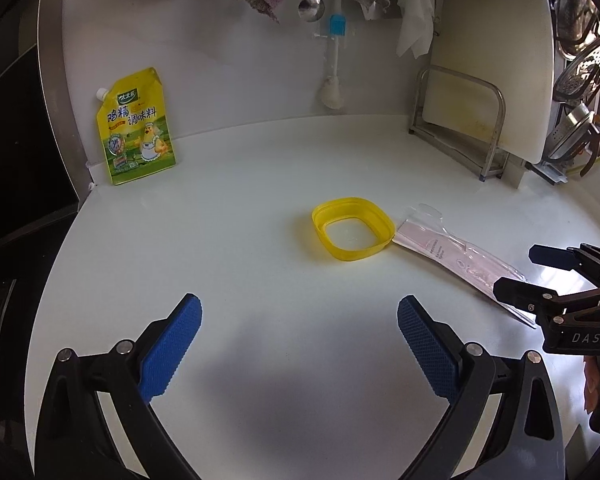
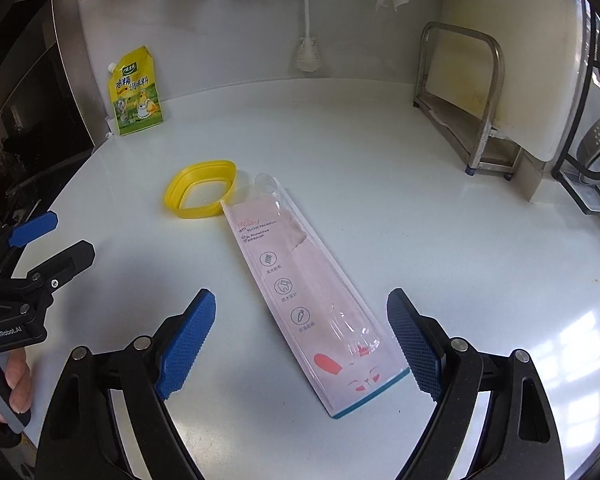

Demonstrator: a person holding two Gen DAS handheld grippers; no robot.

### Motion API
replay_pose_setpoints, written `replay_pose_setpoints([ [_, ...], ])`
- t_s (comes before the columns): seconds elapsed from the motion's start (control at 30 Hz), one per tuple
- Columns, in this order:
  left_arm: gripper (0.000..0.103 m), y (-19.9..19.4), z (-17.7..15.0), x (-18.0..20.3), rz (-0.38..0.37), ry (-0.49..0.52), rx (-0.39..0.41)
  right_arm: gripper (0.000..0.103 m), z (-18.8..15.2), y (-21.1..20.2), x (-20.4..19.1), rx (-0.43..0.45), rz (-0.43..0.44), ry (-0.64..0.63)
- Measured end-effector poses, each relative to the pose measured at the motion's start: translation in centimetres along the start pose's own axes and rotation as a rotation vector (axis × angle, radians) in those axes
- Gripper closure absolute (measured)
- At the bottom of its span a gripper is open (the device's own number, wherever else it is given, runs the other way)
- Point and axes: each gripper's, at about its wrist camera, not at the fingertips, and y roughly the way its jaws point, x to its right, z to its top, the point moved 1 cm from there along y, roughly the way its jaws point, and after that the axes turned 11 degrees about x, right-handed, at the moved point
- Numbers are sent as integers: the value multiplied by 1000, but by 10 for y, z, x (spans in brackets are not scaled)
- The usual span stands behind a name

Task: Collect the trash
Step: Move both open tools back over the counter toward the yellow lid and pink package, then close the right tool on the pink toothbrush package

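A yellow plastic ring-shaped lid (image 1: pixel 353 228) (image 2: pixel 200 189) lies on the white counter (image 1: pixel 240 200). An empty pink toothbrush package (image 2: pixel 306 292) (image 1: pixel 456 262) lies flat beside it, its far end touching the lid. My left gripper (image 1: pixel 299 320) is open and empty, short of the lid. My right gripper (image 2: pixel 301 320) is open, its jaws on either side of the package's near end, not touching it. Each gripper also shows in the other's view: the right (image 1: pixel 528 276), the left (image 2: pixel 54 240).
A yellow seasoning pouch (image 1: pixel 137 126) (image 2: pixel 136 94) leans on the back wall at left. A metal rack (image 1: pixel 460 128) (image 2: pixel 460 96) holds a white cutting board at right. A brush, spoon and cloths hang on the wall. A dark stove lies left.
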Motion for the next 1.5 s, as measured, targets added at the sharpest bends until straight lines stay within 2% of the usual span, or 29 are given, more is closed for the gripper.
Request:
replay_pose_setpoints([
  [0.33, 6, 25, 4, -6, 21, -15, -54, 19, 6, 33, 5, -56, 40, 3],
  [0.5, 6, 29, 9, -5, 27, -3, -46, 19, 9, 39, 5, -56, 59, 4],
  [0.6, 6, 31, 8, -5, 22, -4, -54, 19, 9, 44, 5, -61, 30, -20],
  [0.77, 6, 35, 8, -6, 22, -8, -65, 18, 10, 52, 8, -79, 39, -28],
  [0.87, 6, 35, 8, -6, 24, -8, -64, 18, 10, 55, 1, -90, 5, -94],
  [0.93, 7, 35, 8, -5, 25, -5, -62, 18, 9, 55, 0, -90, 26, -81],
  [0.97, 7, 35, 8, -5, 26, -4, -62, 20, 9, 55, 0, -88, 24, -83],
  [1.03, 6, 36, 7, -4, 28, -3, -63, 38, 10, 52, 0, -75, 42, -89],
  [1.1, 6, 36, 7, -4, 29, -1, -64, 45, 9, 50, 2, -77, 46, -85],
  [1.2, 6, 37, 8, -4, 25, -3, -66, 46, 6, 47, 10, -62, 11, -46],
  [1.37, 6, 42, 12, 5, 11, -16, -69, 46, 3, 37, 38, -23, -34, 116],
  [1.5, 6, 54, 17, 19, 6, -20, -79, 46, 3, 30, 51, 13, -79, 155],
])
